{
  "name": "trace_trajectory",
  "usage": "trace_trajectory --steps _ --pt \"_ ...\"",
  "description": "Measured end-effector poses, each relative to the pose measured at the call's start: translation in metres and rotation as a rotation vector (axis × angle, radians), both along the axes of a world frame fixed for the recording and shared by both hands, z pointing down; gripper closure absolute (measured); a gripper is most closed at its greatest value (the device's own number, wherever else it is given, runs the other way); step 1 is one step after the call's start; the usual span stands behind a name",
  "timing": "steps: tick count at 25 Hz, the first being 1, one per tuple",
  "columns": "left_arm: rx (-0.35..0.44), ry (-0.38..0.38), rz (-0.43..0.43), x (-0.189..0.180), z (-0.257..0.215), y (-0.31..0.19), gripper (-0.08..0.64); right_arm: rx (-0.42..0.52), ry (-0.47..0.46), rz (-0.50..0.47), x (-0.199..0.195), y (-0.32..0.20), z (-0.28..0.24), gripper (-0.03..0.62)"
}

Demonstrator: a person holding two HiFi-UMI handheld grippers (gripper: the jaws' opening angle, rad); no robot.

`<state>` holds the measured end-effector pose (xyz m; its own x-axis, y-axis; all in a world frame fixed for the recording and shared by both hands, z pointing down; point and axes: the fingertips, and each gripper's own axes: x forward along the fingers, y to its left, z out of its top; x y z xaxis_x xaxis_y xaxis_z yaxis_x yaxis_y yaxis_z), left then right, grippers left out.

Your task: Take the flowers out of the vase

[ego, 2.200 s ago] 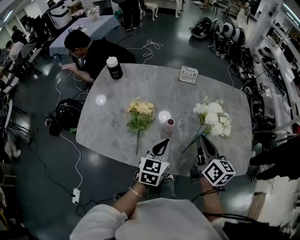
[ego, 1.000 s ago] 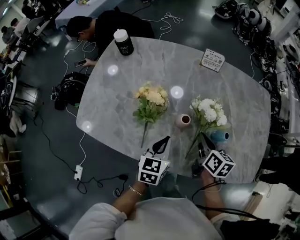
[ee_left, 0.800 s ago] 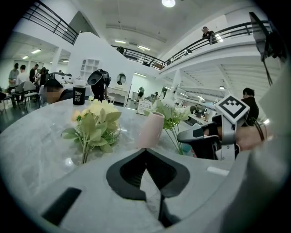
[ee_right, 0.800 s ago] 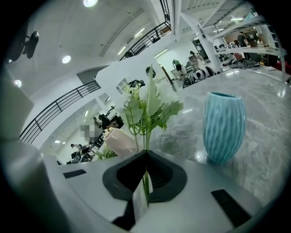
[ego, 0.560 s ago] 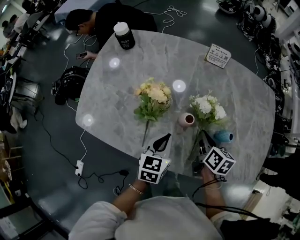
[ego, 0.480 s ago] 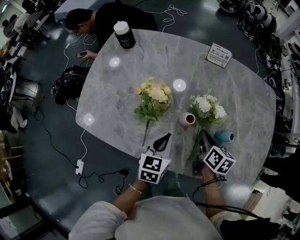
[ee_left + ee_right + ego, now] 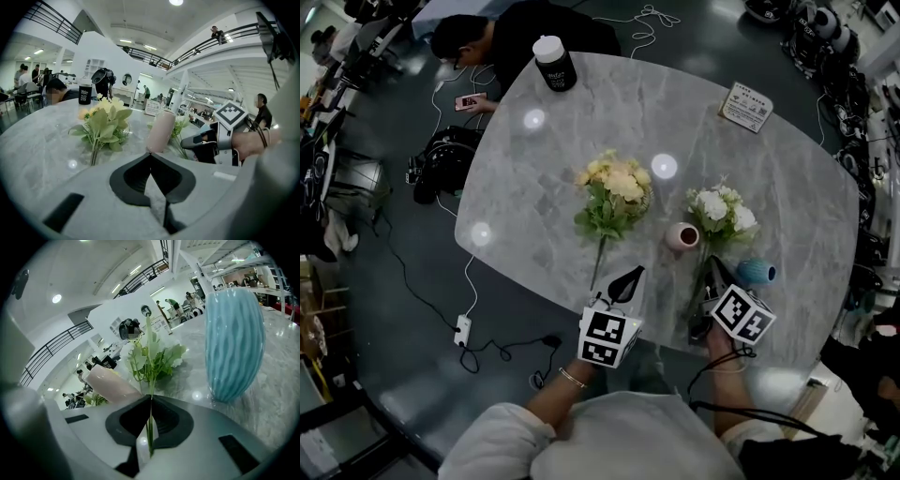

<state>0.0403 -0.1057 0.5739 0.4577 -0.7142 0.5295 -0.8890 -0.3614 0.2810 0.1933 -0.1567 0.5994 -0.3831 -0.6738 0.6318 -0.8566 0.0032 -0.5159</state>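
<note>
A bunch of white flowers point(image 7: 720, 210) lies low over the marble table point(image 7: 609, 122), its green stem point(image 7: 150, 427) pinched in my shut right gripper point(image 7: 711, 270). Just left of it stands a pink vase point(image 7: 682, 235), and to its right a ribbed blue vase point(image 7: 757, 272) that looms large in the right gripper view point(image 7: 234, 343). A yellow bunch point(image 7: 614, 190) lies flat on the table left of the pink vase. My left gripper point(image 7: 627, 278) hangs shut and empty near the table's front edge, pointing at the pink vase point(image 7: 161, 131) and the yellow bunch point(image 7: 105, 119).
At the table's far side stand a black canister with a white lid point(image 7: 553, 64) and a small printed card point(image 7: 747, 106). A person point(image 7: 492, 42) sits at the far left edge. Cables and a power strip point(image 7: 464, 330) lie on the floor to the left.
My right gripper has sunk a little towards the table with the white bunch in it. The left gripper has kept still. The head view has shifted slightly.
</note>
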Motion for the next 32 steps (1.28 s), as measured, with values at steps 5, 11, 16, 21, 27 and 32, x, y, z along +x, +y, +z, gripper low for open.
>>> trace_trajectory --steps 5,11,16,21,27,32 --pt "0.006 0.001 0.004 -0.001 0.0 0.003 0.551 0.025 0.074 -0.005 0.002 0.0 -0.003 0.58" --pt "0.03 0.002 0.007 -0.002 -0.012 0.006 0.551 0.042 0.102 0.021 0.012 0.009 -0.014 0.58" --pt "0.062 0.016 -0.01 -0.005 -0.027 0.008 0.551 0.071 0.091 0.041 0.014 0.017 -0.03 0.58" --pt "0.1 0.019 -0.021 -0.008 -0.048 0.014 0.551 0.123 0.08 0.043 0.01 0.027 -0.06 0.58" --pt "0.189 0.026 -0.028 -0.007 -0.094 0.009 0.551 0.258 0.097 0.049 0.008 0.029 -0.116 0.58" --pt "0.3 0.04 -0.015 0.0 -0.147 -0.002 0.551 0.406 0.13 0.068 0.011 0.024 -0.17 0.581"
